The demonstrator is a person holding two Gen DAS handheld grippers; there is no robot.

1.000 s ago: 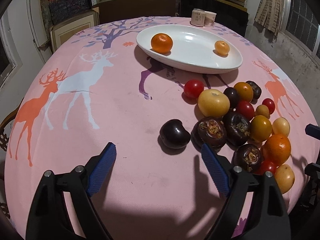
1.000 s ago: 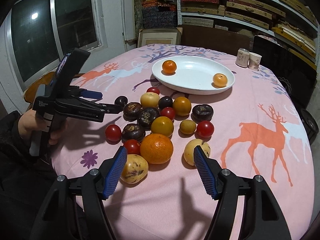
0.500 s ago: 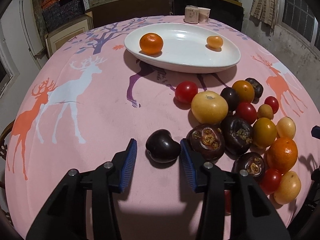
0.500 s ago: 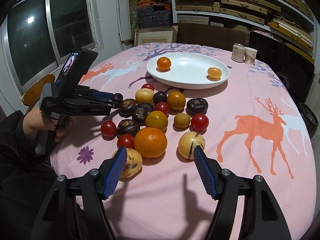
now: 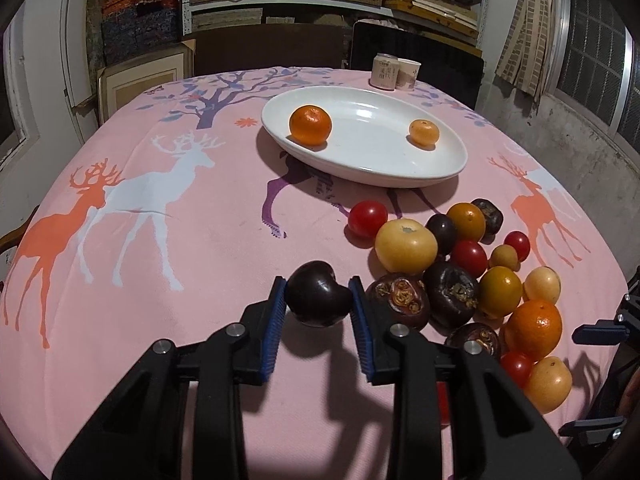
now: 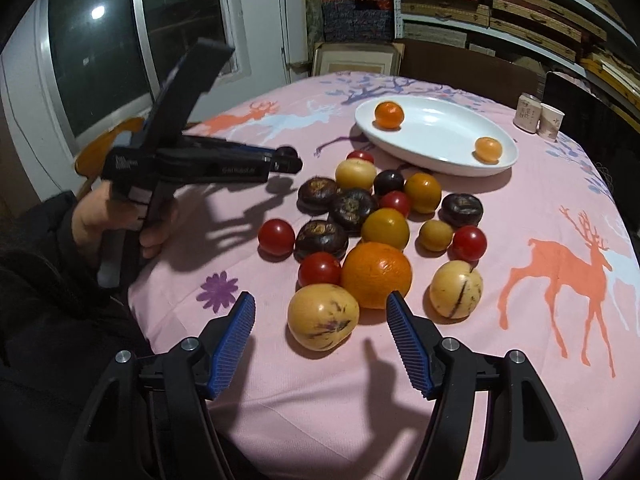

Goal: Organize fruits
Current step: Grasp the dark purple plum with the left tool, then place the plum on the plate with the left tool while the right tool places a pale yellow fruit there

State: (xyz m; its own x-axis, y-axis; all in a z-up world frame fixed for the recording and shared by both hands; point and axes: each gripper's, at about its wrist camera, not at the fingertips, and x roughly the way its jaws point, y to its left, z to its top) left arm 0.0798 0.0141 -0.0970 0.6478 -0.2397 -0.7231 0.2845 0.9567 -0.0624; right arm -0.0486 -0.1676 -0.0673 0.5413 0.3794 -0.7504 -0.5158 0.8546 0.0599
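Note:
My left gripper (image 5: 318,294) is shut on a dark plum (image 5: 318,296) and holds it above the pink tablecloth; it also shows in the right wrist view (image 6: 286,160). A white oval plate (image 5: 384,164) holds an orange (image 5: 310,125) and a small mandarin (image 5: 423,132). A pile of mixed fruit (image 5: 452,264) lies to the right. My right gripper (image 6: 320,320) is open, its pads either side of a yellow speckled fruit (image 6: 323,316), with a big orange (image 6: 376,274) just behind.
Two small cups (image 5: 394,72) stand at the table's far edge. A dark chair back (image 5: 416,56) stands behind them. Shelves of boxes line the back wall. The person's hand (image 6: 116,220) holds the left gripper at the table's left edge.
My left gripper has closed on the dark plum and lifted it off the cloth. My right gripper has moved closer to the yellow speckled fruit, still open.

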